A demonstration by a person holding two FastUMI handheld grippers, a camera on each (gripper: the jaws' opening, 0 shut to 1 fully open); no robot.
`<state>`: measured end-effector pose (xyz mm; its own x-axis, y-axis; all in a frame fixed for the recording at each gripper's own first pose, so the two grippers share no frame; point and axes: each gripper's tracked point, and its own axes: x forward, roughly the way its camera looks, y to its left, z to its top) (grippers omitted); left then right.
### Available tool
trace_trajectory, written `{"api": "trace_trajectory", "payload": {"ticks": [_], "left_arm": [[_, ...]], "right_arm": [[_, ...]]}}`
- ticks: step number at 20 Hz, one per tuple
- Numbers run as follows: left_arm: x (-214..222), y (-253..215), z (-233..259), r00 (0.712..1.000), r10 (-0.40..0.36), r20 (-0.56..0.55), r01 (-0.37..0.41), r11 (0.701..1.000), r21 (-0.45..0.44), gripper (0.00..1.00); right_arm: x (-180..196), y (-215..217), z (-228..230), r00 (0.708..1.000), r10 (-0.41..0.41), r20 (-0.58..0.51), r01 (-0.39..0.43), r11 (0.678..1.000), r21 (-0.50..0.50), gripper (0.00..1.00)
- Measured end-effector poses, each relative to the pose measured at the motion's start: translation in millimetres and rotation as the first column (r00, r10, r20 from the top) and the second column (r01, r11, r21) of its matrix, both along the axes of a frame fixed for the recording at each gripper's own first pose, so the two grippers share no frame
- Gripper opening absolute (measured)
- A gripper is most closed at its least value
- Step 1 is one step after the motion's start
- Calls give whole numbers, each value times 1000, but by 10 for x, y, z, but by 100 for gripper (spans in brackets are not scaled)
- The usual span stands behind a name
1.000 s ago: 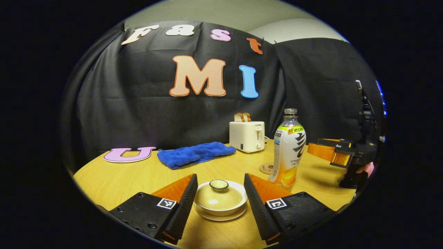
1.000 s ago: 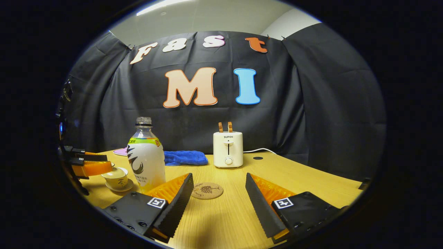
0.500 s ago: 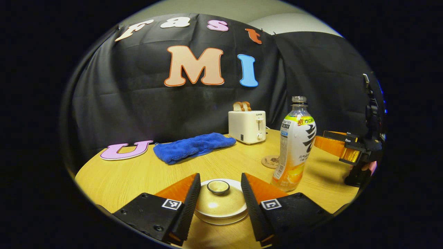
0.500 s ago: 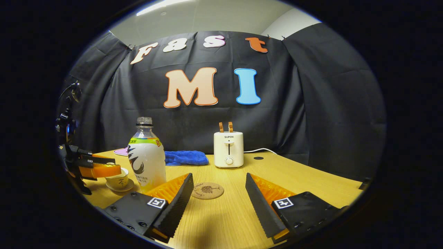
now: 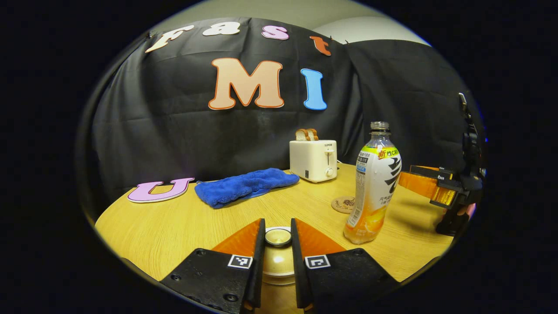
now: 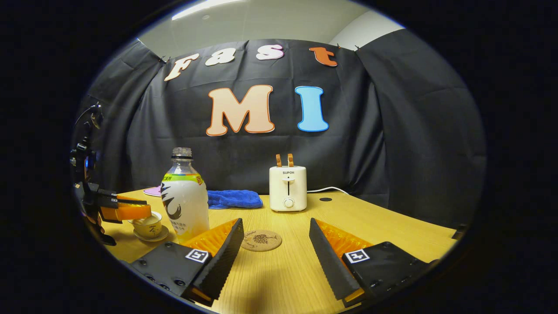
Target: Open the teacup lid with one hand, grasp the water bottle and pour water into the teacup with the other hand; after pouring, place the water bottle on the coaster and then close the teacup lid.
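Observation:
A beige lidded teacup (image 5: 276, 266) on its saucer sits low between my left gripper's fingers. My left gripper (image 5: 277, 223) is shut on the lid's round knob (image 5: 278, 237), one finger pressing each side. The water bottle (image 5: 373, 183), with orange liquid at its bottom and no cap, stands upright to the right of the cup. The round coaster (image 5: 342, 204) lies behind the bottle. In the right gripper view, my right gripper (image 6: 275, 222) stands open over the table with the coaster (image 6: 260, 240) between its fingers. There the bottle (image 6: 185, 196) stands to the left, and beyond it the teacup (image 6: 147, 226) under the left gripper (image 6: 126, 211).
A white toaster (image 5: 313, 160) holding bread slices stands at the back of the round wooden table (image 5: 174, 222). A blue cloth (image 5: 244, 185) lies to its left. The right gripper (image 5: 425, 185) and a hand show at the far right of the left gripper view.
My left gripper came down over the teacup and its fingers closed from wide apart onto the lid's knob. The right gripper has stayed still and open.

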<state>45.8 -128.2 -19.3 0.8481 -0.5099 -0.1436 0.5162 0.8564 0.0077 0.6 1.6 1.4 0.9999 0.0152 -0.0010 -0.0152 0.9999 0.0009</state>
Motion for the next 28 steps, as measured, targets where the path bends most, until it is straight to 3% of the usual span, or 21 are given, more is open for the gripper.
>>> {"api": "trace_trajectory", "payload": {"ticks": [10,14,17,18,21,23,28], "left_arm": [[-41,220,210,990,92,109,-82,993,-90,28],[-61,374,207,983,145,114,-135,987,-89,28],[-98,561,204,973,202,114,-194,977,-85,27],[-111,642,210,968,224,116,-215,973,-86,28],[-159,895,209,949,293,117,-285,955,-86,28],[-202,1052,212,936,332,118,-324,942,-84,28],[-272,1274,212,917,382,118,-374,924,-83,27]], "right_arm": [[-16,95,-5,999,46,-2,-46,999,2,96],[-79,354,-17,984,176,-7,-176,984,8,96],[-187,647,-15,945,326,-16,-326,945,16,96],[-210,668,-23,938,346,-16,-346,938,18,93],[-236,765,-26,926,376,-19,-376,926,20,99],[-236,848,-50,921,388,-26,-387,922,22,96],[-163,1151,-78,904,423,-52,-423,906,22,96]]}}
